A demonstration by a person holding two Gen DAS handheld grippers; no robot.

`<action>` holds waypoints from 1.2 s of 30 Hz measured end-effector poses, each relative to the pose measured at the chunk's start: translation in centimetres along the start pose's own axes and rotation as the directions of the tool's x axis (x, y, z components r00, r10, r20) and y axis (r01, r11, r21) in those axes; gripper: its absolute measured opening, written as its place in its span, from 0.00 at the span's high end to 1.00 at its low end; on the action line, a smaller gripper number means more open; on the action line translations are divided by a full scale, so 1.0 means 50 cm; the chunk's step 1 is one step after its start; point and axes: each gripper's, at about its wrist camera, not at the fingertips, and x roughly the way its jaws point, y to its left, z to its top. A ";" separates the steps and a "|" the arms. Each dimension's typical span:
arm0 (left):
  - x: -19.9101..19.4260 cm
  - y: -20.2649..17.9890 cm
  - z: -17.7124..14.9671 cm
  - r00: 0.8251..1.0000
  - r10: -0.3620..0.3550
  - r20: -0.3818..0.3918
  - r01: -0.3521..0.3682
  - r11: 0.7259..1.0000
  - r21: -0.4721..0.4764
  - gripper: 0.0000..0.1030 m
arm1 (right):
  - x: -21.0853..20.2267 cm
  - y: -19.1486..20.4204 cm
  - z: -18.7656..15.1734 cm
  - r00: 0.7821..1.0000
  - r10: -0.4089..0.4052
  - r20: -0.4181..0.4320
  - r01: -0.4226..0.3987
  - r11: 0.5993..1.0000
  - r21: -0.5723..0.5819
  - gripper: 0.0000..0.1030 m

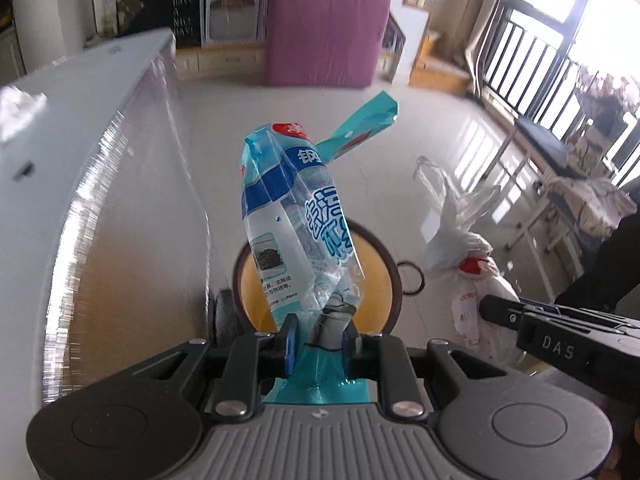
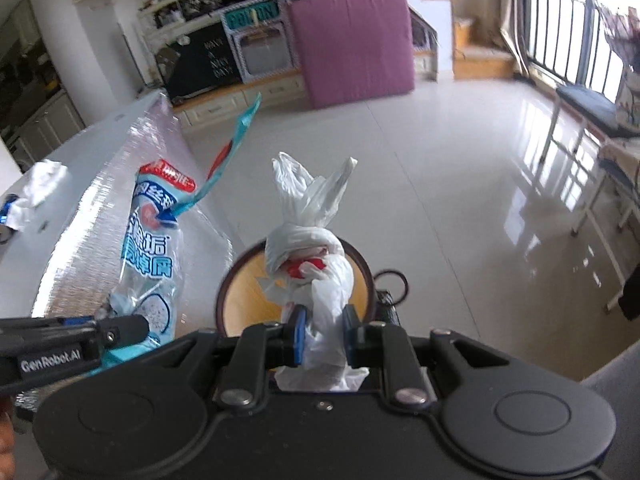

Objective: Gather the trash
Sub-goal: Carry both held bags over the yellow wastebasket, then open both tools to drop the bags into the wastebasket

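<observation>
My left gripper (image 1: 319, 340) is shut on a blue and clear plastic wrapper (image 1: 292, 216) and holds it upright above a round bin with a yellow inside (image 1: 372, 280) on the floor. The wrapper also shows at the left of the right wrist view (image 2: 154, 248). My right gripper (image 2: 323, 334) is shut on a knotted white plastic bag (image 2: 310, 248) with something red inside, held over the same bin (image 2: 240, 292). The bag shows at the right of the left wrist view (image 1: 464, 248), with the right gripper's finger (image 1: 500, 314) beside it.
A white table (image 1: 80, 128) wrapped in clear film stands at the left; crumpled white paper (image 2: 40, 184) and a blue item (image 2: 6, 210) lie on it. A dark ring (image 1: 412, 278) lies beside the bin. A purple mattress (image 1: 324, 32) leans at the back. A bench (image 1: 548, 148) stands by the window.
</observation>
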 end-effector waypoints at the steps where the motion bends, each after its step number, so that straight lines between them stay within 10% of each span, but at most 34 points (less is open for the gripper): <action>1: 0.022 -0.003 0.000 1.000 0.002 -0.017 -0.002 1.000 0.002 0.78 | 0.013 -0.007 -0.003 1.000 -0.005 -0.011 0.005 1.000 0.007 0.81; 9: 0.177 0.006 0.014 0.982 0.000 -0.188 -0.005 1.000 -0.024 0.78 | 0.123 -0.032 -0.001 0.995 -0.022 -0.094 0.026 0.999 0.043 0.81; 21: 0.326 0.047 0.066 0.906 -0.028 -0.423 -0.001 0.998 -0.069 0.78 | 0.287 0.000 0.041 0.951 -0.022 -0.308 0.039 0.998 0.047 0.81; 36: 0.467 0.064 0.089 0.760 -0.154 -0.631 0.038 0.980 -0.193 0.77 | 0.431 0.017 0.081 0.848 -0.037 -0.528 0.104 0.990 0.098 0.80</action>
